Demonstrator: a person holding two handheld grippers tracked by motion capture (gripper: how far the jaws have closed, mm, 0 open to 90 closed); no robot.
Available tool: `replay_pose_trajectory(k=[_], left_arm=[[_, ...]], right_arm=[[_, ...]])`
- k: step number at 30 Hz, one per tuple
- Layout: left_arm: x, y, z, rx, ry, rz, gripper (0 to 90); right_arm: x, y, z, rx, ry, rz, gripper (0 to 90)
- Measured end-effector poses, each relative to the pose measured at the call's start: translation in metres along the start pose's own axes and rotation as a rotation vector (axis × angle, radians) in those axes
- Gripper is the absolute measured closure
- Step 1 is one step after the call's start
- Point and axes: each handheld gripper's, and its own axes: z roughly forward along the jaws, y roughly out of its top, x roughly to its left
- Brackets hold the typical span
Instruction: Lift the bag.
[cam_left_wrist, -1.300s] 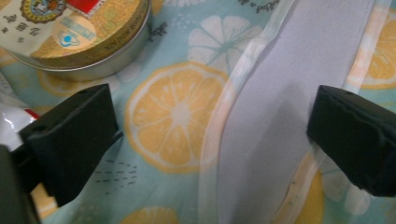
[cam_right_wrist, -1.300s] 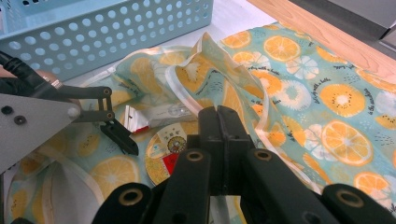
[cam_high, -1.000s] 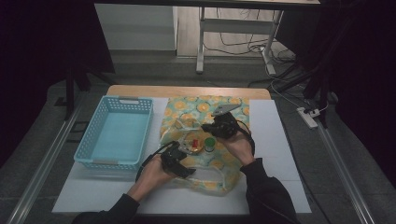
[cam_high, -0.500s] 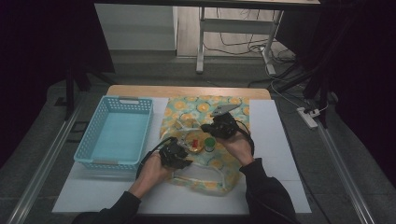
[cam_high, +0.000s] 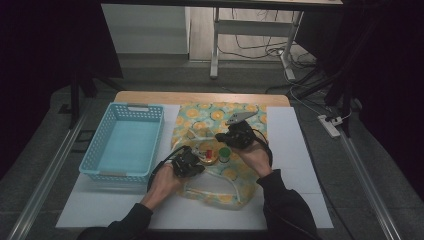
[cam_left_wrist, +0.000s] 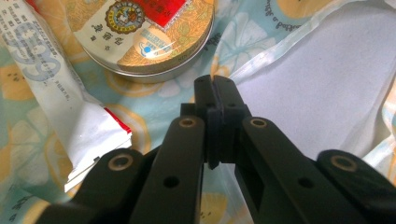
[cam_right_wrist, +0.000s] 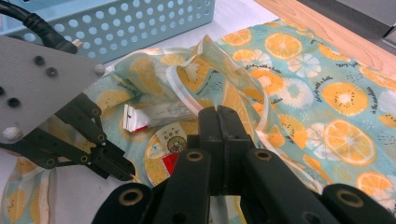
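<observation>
Two grippers working at a fruit-print bag on the desk

Left of the bag stands the basket; the left gripper has just closed on the bag's front edge near the tin, and the right gripper pinches bag cloth.

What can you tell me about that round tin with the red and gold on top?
The round tin looks like shiny metal, with a silver rim and a lid printed in gold, cream and red, with a round badge and small writing. It lies flat, lid up and shut, on the cloth with orange slices printed on it. A white packet with a red end lies right beside it. The left gripper sits shut just in front of it, not touching. From above, a green-capped thing sits next to it.
</observation>
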Motion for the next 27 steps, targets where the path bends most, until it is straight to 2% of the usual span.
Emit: replay_pose_trajectory(k=[2, 5, 10, 13, 21, 27], left_arm=[[0.0, 0.0, -0.001, -0.011, 0.008, -0.003, 89.8], [0.001, 0.001, -0.005, -0.037, -0.007, -0.029, 89.8], [0.0, 0.005, -0.016, -0.081, -0.01, -0.029, 89.8], [0.001, 0.008, -0.021, -0.093, -0.033, -0.023, 89.8], [0.008, 0.014, -0.032, -0.122, -0.121, -0.056, 89.8], [0.009, 0.022, -0.043, -0.145, -0.147, -0.043, 89.8]], right_arm=[[-0.001, 0.0, 0.0, -0.001, 0.0, 0.003, 90.0], [0.0, 0.0, -0.001, -0.001, 0.001, 0.003, 90.0], [0.002, 0.002, -0.001, -0.003, 0.004, -0.002, 90.0], [0.003, 0.003, -0.002, -0.003, 0.006, -0.005, 90.0], [0.004, 0.008, -0.005, -0.012, 0.027, -0.006, 90.0], [0.003, 0.009, -0.009, -0.015, 0.041, 0.003, 90.0]])
